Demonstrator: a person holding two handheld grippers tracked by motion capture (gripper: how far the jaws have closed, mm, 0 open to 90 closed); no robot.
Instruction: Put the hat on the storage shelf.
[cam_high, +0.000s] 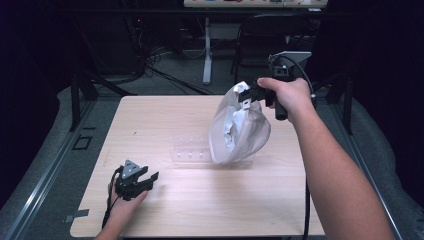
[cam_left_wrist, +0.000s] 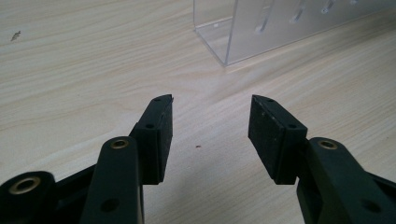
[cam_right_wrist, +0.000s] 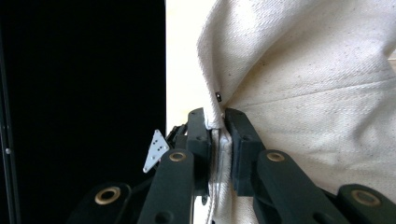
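The right gripper (cam_high: 248, 95), clamped on a fold of the cream cloth bag (cam_high: 239, 131) hanging over the clear acrylic rack (cam_high: 192, 153), should probably hold firm and lower steadily, while the left gripper (cam_high: 147, 179) rests spread near the table (cam_high: 150, 125) edge.

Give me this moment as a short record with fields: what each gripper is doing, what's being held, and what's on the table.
left gripper: low over the near left of the table, jaws open, nothing between them
right gripper: raised above the table, jaws shut on a fold of the cloth bag
cloth bag: off-white fabric, hanging from the right gripper, crumpled and bulging
clear plastic holder: on the table behind the bag's lower end, with slots in its wall
table: light wood top
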